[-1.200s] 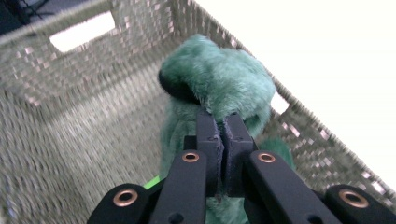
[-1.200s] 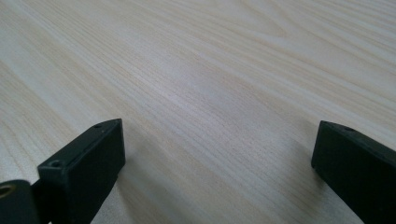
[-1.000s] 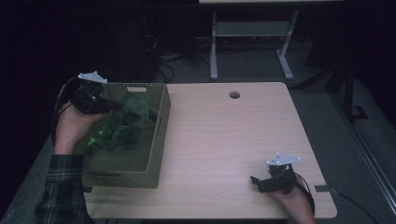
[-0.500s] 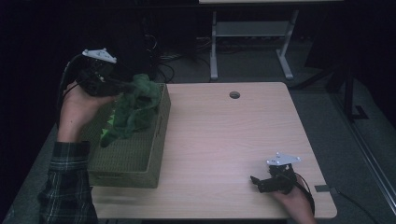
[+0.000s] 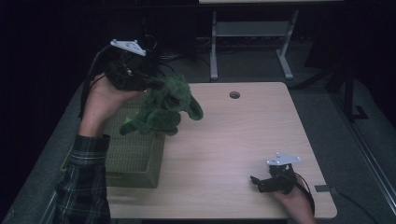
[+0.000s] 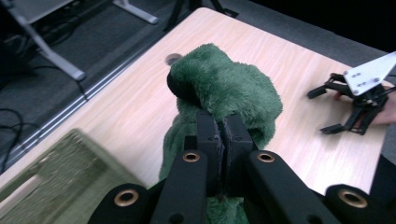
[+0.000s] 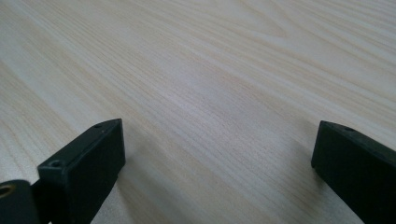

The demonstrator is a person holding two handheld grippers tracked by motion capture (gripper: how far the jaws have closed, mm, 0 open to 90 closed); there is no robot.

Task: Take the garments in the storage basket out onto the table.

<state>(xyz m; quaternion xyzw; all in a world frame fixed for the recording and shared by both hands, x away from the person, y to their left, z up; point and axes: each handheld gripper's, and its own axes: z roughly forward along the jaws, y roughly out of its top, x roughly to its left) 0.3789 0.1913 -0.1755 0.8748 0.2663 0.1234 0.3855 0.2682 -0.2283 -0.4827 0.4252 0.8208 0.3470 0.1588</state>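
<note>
One green plush toy [image 5: 163, 109] now out of the basket [image 5: 133, 154], lifted above the table's [image 5: 224, 140] left edge w/ left gripper [image 6: 219, 133] clamped on it; extraction done, placing next. Right gripper [image 5: 256, 182] jaws apart, resting nr front-right corner.

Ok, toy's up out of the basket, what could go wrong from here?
The left gripper pinches just a fold of the plush toy, so most of it hangs free; it might slip out mid-carry. Its dangling legs are close to the basket rim and could snag or drag it. The right gripper rests open on the table, too far to catch a drop.
</note>
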